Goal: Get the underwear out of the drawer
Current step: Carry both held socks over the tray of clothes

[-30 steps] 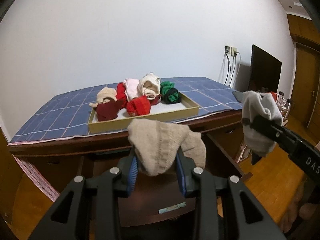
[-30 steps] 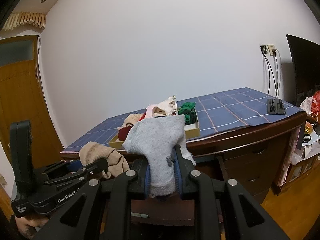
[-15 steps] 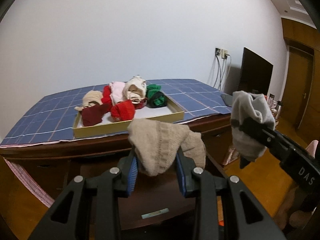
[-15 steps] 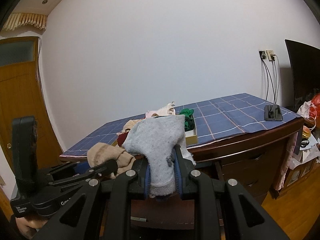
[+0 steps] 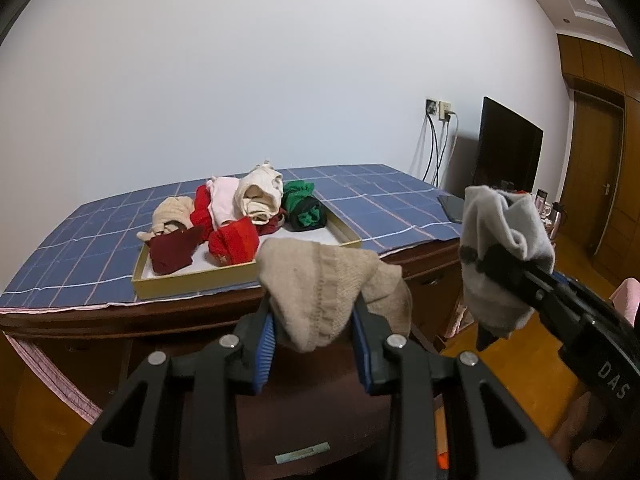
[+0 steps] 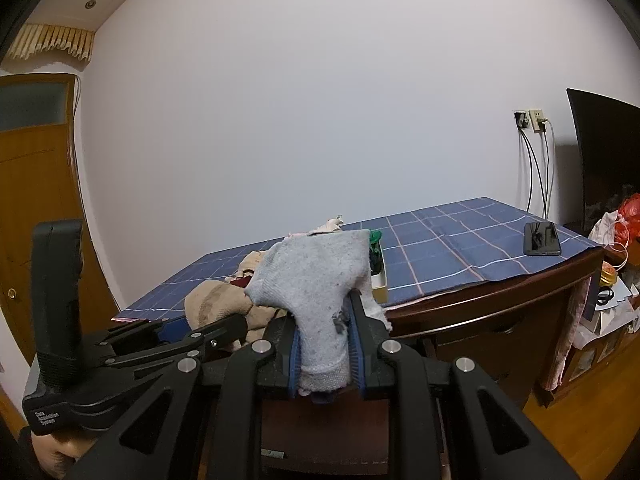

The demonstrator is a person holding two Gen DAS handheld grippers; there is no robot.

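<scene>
On the blue checked cloth (image 5: 100, 248) sits a shallow tray (image 5: 192, 278) heaped with underwear. Nearer, the left gripper (image 5: 314, 340) pinches a beige garment (image 5: 320, 292); to its right, the right gripper (image 6: 325, 354) clamps a grey garment (image 6: 316, 280), both held in front of the desk edge.

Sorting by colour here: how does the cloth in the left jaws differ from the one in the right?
The beige garment is tan with a ribbed band; the grey garment is pale grey with dark specks. Both are soft knits, clamped in shut jaws and held in front of the desk.
</scene>
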